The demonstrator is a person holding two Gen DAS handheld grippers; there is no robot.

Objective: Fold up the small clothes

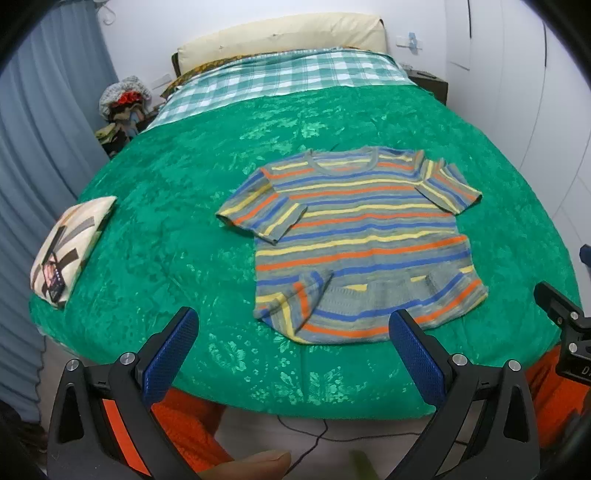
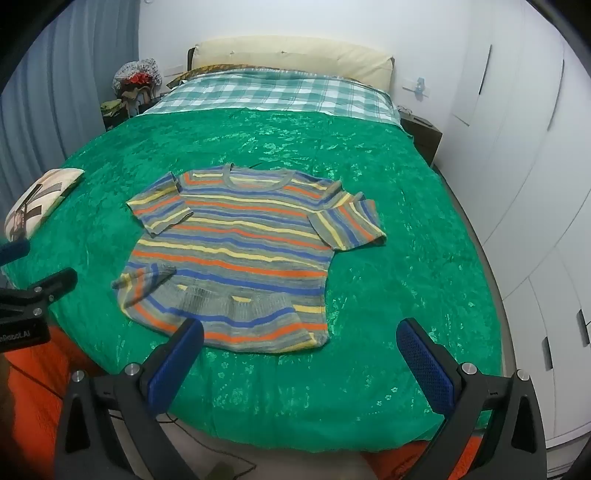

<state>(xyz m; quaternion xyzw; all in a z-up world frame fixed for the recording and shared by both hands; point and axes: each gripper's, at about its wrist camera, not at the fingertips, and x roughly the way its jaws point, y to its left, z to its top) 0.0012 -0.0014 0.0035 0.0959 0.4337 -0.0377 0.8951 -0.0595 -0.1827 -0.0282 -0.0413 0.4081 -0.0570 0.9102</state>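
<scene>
A small striped T-shirt [image 1: 362, 236] in grey, blue, orange and yellow lies flat on the green bed cover [image 1: 177, 229], neck toward the headboard, both sleeves spread. Its near hem is rumpled and its near-left corner is turned up. My left gripper [image 1: 293, 325] stands open above the near edge of the bed, just short of the hem, holding nothing. In the right wrist view the same T-shirt [image 2: 236, 254] lies ahead and slightly left, on the cover [image 2: 406, 236]. My right gripper [image 2: 301, 332] is open and empty over the hem's near-right corner.
A folded cream garment with dark print [image 1: 68, 247] lies at the cover's left edge. A checked sheet [image 1: 280, 74] and a cream pillow [image 1: 280, 33] are at the head. White wardrobe doors [image 2: 535, 184] line the right side. A dark cable [image 1: 314, 432] runs on the floor below.
</scene>
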